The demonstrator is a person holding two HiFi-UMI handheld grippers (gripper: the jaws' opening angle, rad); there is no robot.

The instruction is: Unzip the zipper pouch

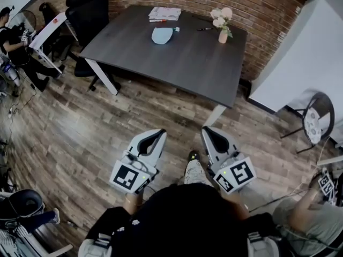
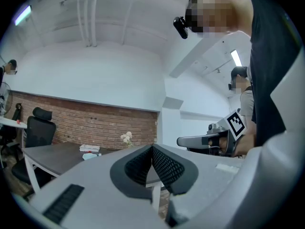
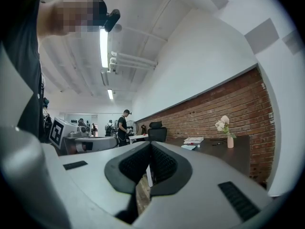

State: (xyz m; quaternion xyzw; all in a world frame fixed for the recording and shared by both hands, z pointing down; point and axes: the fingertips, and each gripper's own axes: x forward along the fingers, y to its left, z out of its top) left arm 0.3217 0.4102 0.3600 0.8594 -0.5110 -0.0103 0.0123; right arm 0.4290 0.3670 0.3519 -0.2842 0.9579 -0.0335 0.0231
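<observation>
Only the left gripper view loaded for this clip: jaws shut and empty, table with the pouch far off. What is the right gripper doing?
Observer: The right gripper is shut too, nothing between its jaws.
Operator: Are they at the table?
Observer: No. In the head view the left gripper and the right one hang over the wood floor, short of the table.
Operator: Anything beside the pouch?
Observer: A black pen lies between the light blue zipper pouch and the flower vase.

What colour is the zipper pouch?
Light blue; the zipper pouch shows best in the head view.
</observation>
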